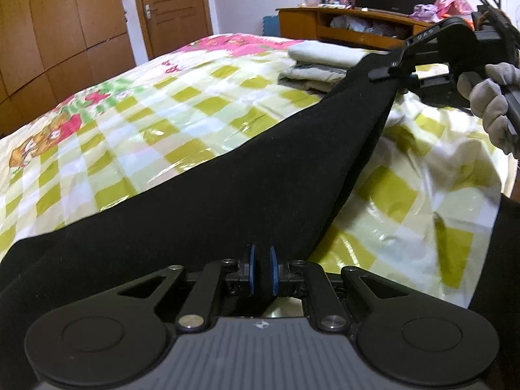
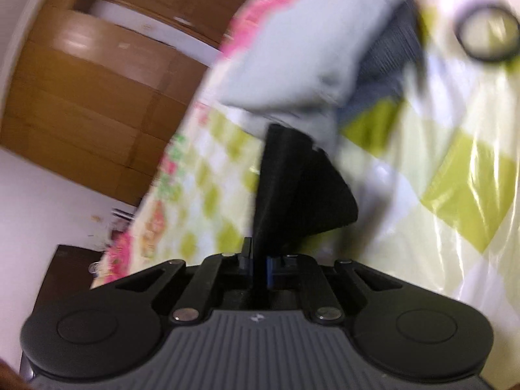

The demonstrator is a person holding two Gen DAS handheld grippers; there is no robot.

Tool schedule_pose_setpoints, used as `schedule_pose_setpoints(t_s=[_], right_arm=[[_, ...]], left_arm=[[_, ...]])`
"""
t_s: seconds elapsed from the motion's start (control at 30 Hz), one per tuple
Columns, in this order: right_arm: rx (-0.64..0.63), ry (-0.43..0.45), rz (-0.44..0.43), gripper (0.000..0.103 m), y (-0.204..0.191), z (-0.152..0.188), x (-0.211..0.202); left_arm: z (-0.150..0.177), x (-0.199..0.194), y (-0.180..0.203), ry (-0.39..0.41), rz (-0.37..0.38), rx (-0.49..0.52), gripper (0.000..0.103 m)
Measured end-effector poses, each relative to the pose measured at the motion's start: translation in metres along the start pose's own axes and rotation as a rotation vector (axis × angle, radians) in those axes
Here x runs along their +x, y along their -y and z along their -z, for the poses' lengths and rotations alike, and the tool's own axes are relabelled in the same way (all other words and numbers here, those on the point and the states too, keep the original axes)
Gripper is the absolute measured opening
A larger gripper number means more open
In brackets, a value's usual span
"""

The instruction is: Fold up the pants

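Black pants (image 1: 247,182) stretch taut above a checked bedspread between my two grippers. My left gripper (image 1: 262,269) is shut on one end of the pants, the cloth pinched between its blue pads. My right gripper (image 1: 388,70), held by a gloved hand, is shut on the other end, lifted at the upper right. In the blurred right wrist view, my right gripper (image 2: 258,265) pinches a fold of the black pants (image 2: 292,188), which hangs forward of the fingers.
The bed (image 1: 136,120) has a yellow-green checked cover with pink flowers. A stack of folded pale clothes (image 1: 318,65) lies at its far side, also in the right wrist view (image 2: 308,48). A wooden cabinet (image 1: 341,26), wardrobe and door stand behind.
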State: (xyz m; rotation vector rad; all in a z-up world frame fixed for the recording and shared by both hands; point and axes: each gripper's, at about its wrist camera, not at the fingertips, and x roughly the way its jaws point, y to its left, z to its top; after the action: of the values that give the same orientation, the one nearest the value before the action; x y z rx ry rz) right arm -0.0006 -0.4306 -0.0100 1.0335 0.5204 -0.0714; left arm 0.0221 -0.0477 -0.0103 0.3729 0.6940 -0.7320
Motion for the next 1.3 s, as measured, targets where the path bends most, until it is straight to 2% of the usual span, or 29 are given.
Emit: schedule_pose_setpoints(t_s=[0.1,0.2,0.27,0.3,0.33,0.37,0.43,0.47,0.5,0.57,0.63,0.7,0.8,0.87,0.93,1.03,1.1,1.17,1.3], right_arm=[[-0.053,0.034,0.003,0.008,-0.002,0.005,-0.011],[0.007,-0.039,0.087,0.013,0.019,0.007,0.011],[-0.006,-0.036,0.083,0.015,0.019,0.007,0.017],[-0.010,-0.035,0.076,0.019,0.018,0.006,0.019],[-0.006,-0.043,0.067,0.027,0.018,0.005,0.024],[-0.003,-0.053,0.062,0.030,0.018,0.004,0.029],[0.011,-0.063,0.104,0.027,0.021,0.005,0.042],[0.021,-0.059,0.117,0.012,0.023,0.006,0.045],[0.042,-0.057,0.116,0.008,0.024,0.006,0.047],[0.083,-0.046,0.082,0.006,0.025,0.004,0.039],[0.040,-0.025,0.068,0.006,0.016,0.001,0.028],[-0.006,0.004,0.084,0.006,0.008,0.000,0.020],[-0.083,0.017,0.141,0.006,-0.009,0.003,0.020],[-0.142,0.034,0.136,0.006,-0.030,0.005,0.017],[-0.210,0.052,0.120,0.006,-0.057,0.007,0.014],[-0.317,0.050,0.050,0.006,-0.104,0.014,0.016],[-0.424,0.024,0.006,0.006,-0.146,0.028,0.027],[-0.515,-0.024,-0.044,0.006,-0.185,0.049,0.042],[-0.682,-0.169,-0.164,0.006,-0.260,0.109,0.088]], left_arm=[[0.004,0.012,0.002,-0.034,-0.001,0.006,0.025],[0.002,0.005,0.001,-0.016,0.000,-0.008,0.025],[-0.001,-0.004,-0.001,0.006,0.001,-0.016,0.026],[-0.001,-0.005,-0.002,0.011,-0.002,-0.023,0.027],[-0.002,-0.004,-0.004,0.013,-0.013,-0.034,0.027],[-0.002,-0.001,-0.006,0.010,-0.023,-0.049,0.027],[0.001,0.009,-0.008,-0.016,-0.017,-0.076,0.027],[0.003,0.014,-0.007,-0.041,-0.008,-0.082,0.026],[0.006,0.015,-0.004,-0.046,-0.002,-0.075,0.025],[0.007,0.011,0.002,-0.039,0.011,-0.047,0.025],[0.002,0.005,0.000,-0.021,0.026,-0.053,0.026],[-0.001,-0.006,-0.005,0.016,0.007,-0.063,0.027],[-0.001,-0.027,-0.026,0.067,-0.054,-0.083,0.031],[0.004,-0.037,-0.048,0.075,-0.123,-0.106,0.033],[0.017,-0.043,-0.073,0.053,-0.227,-0.125,0.034],[0.045,-0.046,-0.114,-0.034,-0.355,-0.172,0.034],[0.067,-0.050,-0.134,-0.085,-0.440,-0.193,0.034],[0.088,-0.057,-0.152,-0.136,-0.473,-0.241,0.034],[0.124,-0.084,-0.174,-0.129,-0.527,-0.322,0.035]])
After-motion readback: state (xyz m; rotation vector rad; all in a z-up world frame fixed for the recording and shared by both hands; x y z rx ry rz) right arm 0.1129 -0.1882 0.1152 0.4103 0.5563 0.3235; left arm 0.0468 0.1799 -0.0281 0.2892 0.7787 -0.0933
